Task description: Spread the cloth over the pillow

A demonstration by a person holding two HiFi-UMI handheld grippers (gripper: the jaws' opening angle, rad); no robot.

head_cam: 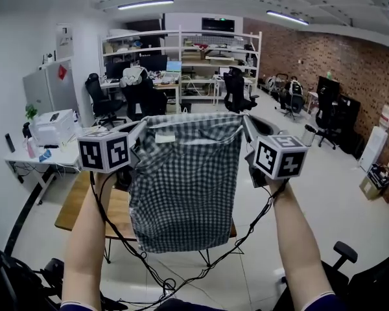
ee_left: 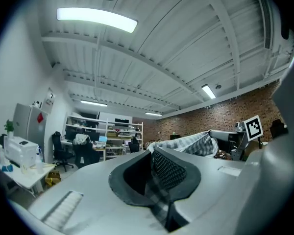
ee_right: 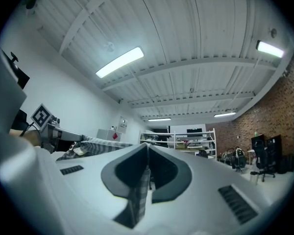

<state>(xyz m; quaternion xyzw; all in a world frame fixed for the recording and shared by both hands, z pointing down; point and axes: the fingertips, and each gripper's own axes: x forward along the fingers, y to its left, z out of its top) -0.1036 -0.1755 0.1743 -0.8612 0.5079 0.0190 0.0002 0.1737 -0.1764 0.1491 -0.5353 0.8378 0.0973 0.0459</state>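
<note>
We hold the checked cloth (head_cam: 185, 186) up by its top corners, the left gripper (head_cam: 141, 133) and the right gripper (head_cam: 247, 127) each with fingers pinched shut on one, so it hangs below the fingers above the wooden bench (head_cam: 74, 206). The step in hand, we judge, is bringing it over; the pillow does not show, and the next move calls for lowering both corners together with the edge stretched between the fingers.
</note>
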